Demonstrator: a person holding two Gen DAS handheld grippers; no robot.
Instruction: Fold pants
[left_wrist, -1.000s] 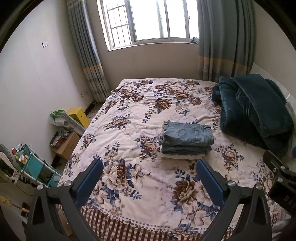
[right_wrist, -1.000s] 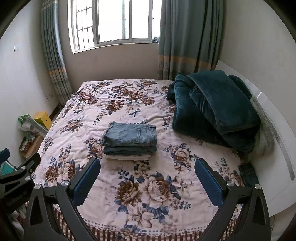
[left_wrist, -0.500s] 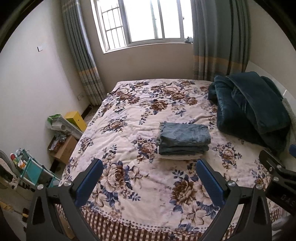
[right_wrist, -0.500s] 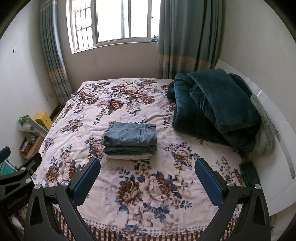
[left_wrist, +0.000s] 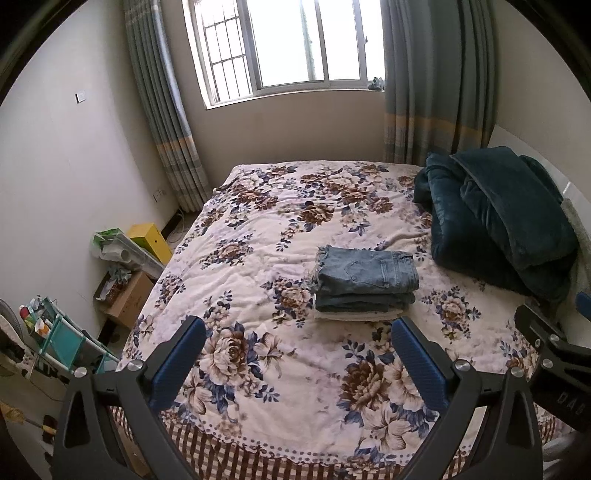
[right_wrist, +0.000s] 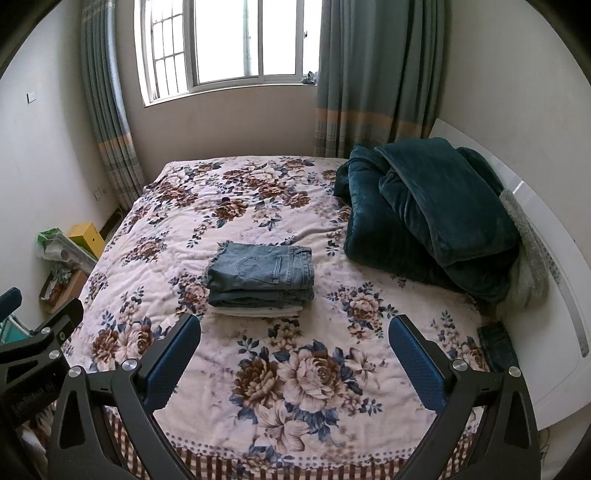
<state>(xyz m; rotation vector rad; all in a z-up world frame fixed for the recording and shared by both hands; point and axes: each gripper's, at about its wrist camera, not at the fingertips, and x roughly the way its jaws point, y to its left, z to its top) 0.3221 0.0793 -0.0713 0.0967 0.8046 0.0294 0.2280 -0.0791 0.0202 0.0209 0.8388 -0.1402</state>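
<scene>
Clutter (left_wrist: 125, 266) on floor left of bed (left_wrist: 258, 280). Left gripper (left_wrist: 295, 354) jaws wide apart, empty. Folded jeans (right_wrist: 260, 271) mid-bed atop a stack, long axis running left-right, waistband end to the right, frayed hems left. Stack sits well beyond both jaw pairs. Right gripper (right_wrist: 295, 354) also spread, holding nothing. Teal blanket (right_wrist: 424, 210) far right.

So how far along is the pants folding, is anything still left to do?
It looks done: the folded blue denim pants sit on a neat stack on the floral quilted bedspread. Nothing is in hand: the left gripper and right gripper are open, away from the stack. A dark denim piece by the white headboard may remain; I can't tell.
</scene>
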